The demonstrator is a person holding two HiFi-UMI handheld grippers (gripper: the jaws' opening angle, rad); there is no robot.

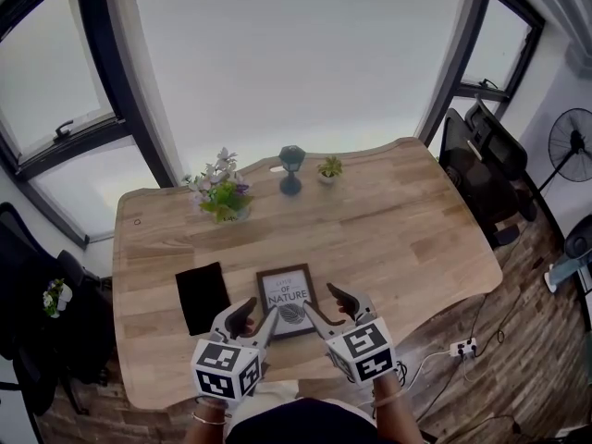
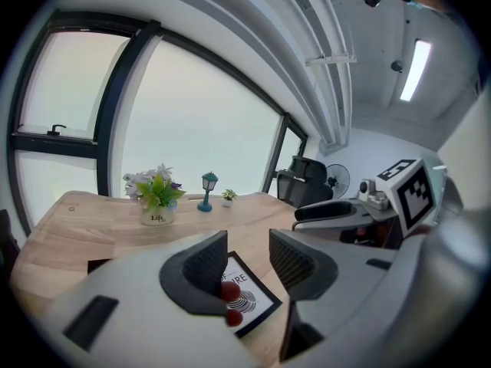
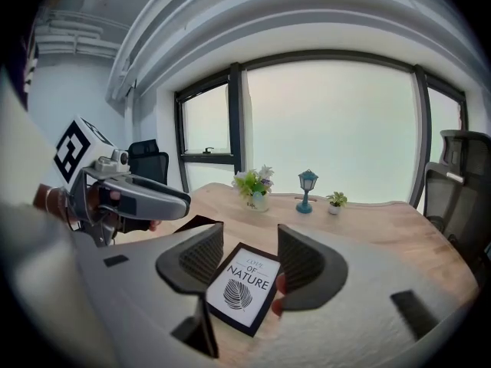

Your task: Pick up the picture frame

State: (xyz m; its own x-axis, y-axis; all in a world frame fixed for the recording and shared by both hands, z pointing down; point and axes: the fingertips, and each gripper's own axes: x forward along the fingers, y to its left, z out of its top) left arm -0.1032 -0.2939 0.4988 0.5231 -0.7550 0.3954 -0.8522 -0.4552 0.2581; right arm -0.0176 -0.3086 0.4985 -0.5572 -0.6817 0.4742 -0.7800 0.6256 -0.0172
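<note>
A black picture frame [image 1: 285, 299] with a white "Nature" leaf print lies flat on the wooden table [image 1: 398, 229], near its front edge. Both grippers hover just above the frame's near end. My left gripper [image 1: 257, 320] is at its lower left corner and my right gripper [image 1: 328, 311] at its lower right. In the left gripper view the jaws [image 2: 247, 263] stand apart with nothing between them, the frame [image 2: 249, 301] beneath. In the right gripper view the open jaws [image 3: 249, 259] straddle the frame [image 3: 244, 286] without touching it.
A black flat pad [image 1: 202, 296] lies left of the frame. At the table's back stand a flower pot [image 1: 222, 197], a small teal lamp [image 1: 291, 169] and a tiny potted plant [image 1: 329, 167]. Black chairs [image 1: 481, 165] and a fan [image 1: 572, 141] stand at the right.
</note>
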